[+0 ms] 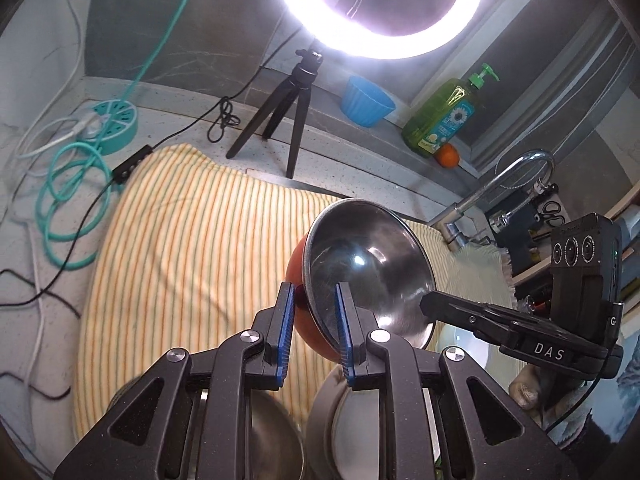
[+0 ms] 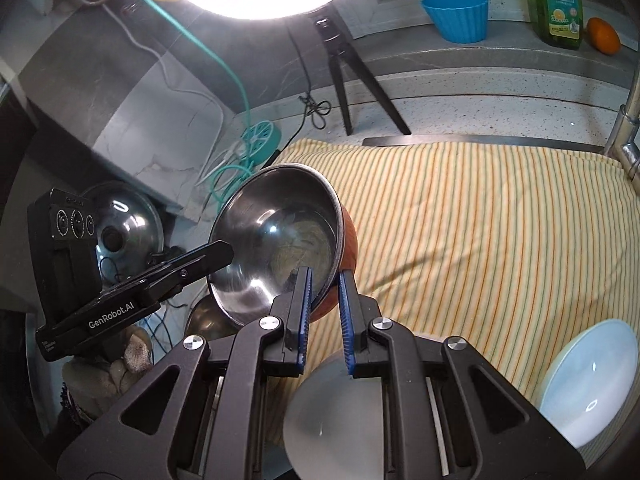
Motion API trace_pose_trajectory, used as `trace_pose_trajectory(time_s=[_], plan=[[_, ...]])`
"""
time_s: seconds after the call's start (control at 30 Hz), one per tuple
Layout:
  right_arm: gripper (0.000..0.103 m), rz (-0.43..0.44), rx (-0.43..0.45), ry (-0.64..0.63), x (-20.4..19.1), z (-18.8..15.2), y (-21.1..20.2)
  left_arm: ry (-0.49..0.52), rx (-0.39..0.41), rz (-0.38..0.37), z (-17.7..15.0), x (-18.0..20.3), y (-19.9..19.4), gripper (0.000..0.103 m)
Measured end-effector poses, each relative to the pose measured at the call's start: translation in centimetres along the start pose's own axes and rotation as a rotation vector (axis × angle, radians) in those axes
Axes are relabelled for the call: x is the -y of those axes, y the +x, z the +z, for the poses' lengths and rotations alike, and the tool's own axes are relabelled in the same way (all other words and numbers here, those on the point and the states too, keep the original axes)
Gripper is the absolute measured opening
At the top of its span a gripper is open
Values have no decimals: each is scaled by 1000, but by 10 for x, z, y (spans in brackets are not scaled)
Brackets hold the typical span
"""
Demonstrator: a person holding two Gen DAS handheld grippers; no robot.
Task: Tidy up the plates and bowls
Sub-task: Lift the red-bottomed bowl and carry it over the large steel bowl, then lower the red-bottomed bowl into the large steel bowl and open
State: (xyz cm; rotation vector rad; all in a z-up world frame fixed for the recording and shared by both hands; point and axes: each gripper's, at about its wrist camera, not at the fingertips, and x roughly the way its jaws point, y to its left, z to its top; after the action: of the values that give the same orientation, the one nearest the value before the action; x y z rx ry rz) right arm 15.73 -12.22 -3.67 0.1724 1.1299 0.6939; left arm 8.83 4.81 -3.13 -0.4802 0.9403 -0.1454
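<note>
A steel bowl with an orange-red outside (image 1: pixel 368 268) is held tilted in the air above a yellow striped towel (image 1: pixel 192 232). My left gripper (image 1: pixel 316 296) is shut on its near rim, one blue pad inside and one outside. My right gripper (image 2: pixel 324 280) is shut on the opposite rim of the same bowl (image 2: pixel 280 248); it shows in the left wrist view (image 1: pixel 432 304) as a black finger on the rim. A white bowl (image 2: pixel 588 384) lies at the towel's right edge. A frosted white plate (image 2: pixel 340 412) sits below my right gripper. A steel dish (image 1: pixel 276 432) lies under my left gripper.
A ring light on a black tripod (image 1: pixel 288 120) stands behind the towel. A blue cup (image 1: pixel 366 100), a green soap bottle (image 1: pixel 444 116) and an orange (image 1: pixel 447 155) sit on the back ledge. A faucet (image 1: pixel 500 184) rises at the right. Teal cable (image 1: pixel 68 200) coils at the left. A steel lid (image 2: pixel 124 224) lies at the left.
</note>
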Motion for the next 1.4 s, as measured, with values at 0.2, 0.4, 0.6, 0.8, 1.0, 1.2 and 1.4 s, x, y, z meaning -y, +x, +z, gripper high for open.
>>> trace_pose_trajectory(time_s=[0.2, 0.4, 0.6, 0.8, 1.0, 1.2, 1.4], plan=[[14, 32, -30, -35, -22, -19, 0, -28, 11, 14, -23, -11, -22, 18], [14, 49, -70, -90, -47, -35, 9, -74, 17, 40, -44, -28, -40, 18], [14, 58, -124, -135, -68, -48, 25, -114, 22, 71, -61, -46, -57, 18], [14, 49, -168, -174, -81, -60, 43, -144, 25, 94, -76, -61, -66, 18], [14, 45, -198, -203, -90, -68, 55, -167, 20, 104, -85, -71, -69, 18], [14, 30, -225, -219, -92, -71, 66, -187, -10, 116, -93, -80, -60, 18], [14, 3, -247, -232, -90, -72, 76, -176, -34, 128, -96, -81, -54, 18]])
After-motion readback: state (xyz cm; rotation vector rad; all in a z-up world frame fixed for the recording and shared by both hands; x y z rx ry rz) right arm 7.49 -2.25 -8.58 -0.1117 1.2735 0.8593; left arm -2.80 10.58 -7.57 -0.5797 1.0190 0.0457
